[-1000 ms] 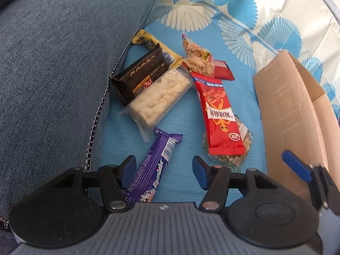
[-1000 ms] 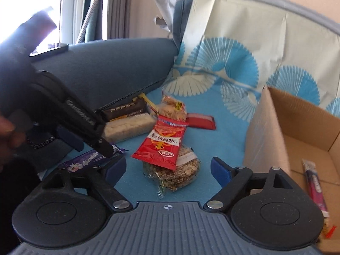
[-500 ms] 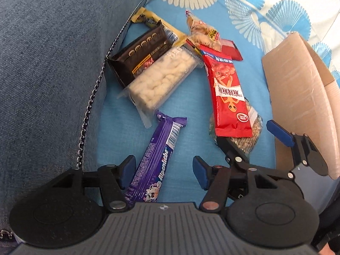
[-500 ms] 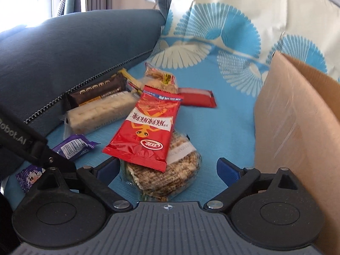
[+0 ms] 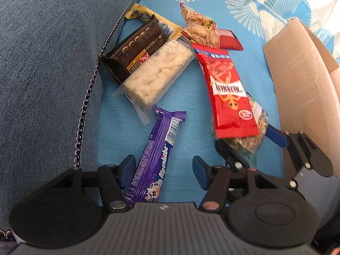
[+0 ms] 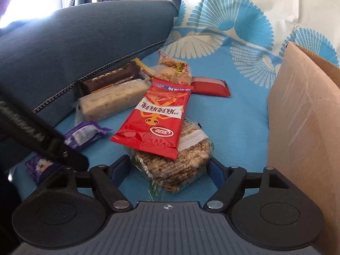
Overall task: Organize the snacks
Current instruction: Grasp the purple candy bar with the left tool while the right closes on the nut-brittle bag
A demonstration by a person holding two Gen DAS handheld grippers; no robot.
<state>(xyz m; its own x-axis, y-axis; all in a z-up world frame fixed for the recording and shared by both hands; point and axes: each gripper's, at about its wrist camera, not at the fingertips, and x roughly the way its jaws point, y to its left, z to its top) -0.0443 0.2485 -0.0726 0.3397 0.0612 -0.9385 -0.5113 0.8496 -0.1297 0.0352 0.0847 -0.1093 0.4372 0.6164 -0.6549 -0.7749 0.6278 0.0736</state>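
Note:
Snack packets lie on a blue patterned cloth. My left gripper points down, open, over a purple Alpenliebe bar that lies between its fingers next to the left one. My right gripper straddles a clear packet of seed crackers. Its jaws are closing, with a gap still on the left side. A red packet rests on top of the cracker packet. In the left wrist view the right gripper sits beside the cardboard box.
Farther back lie a clear pack of white pieces, a dark brown pack, a yellow bar, a peanut bag and a small red bar. A blue cushion with a chain bounds the left.
My right gripper has come down and forward onto the cracker packet, and its jaws have narrowed around it. The left gripper has tilted a little over the purple bar.

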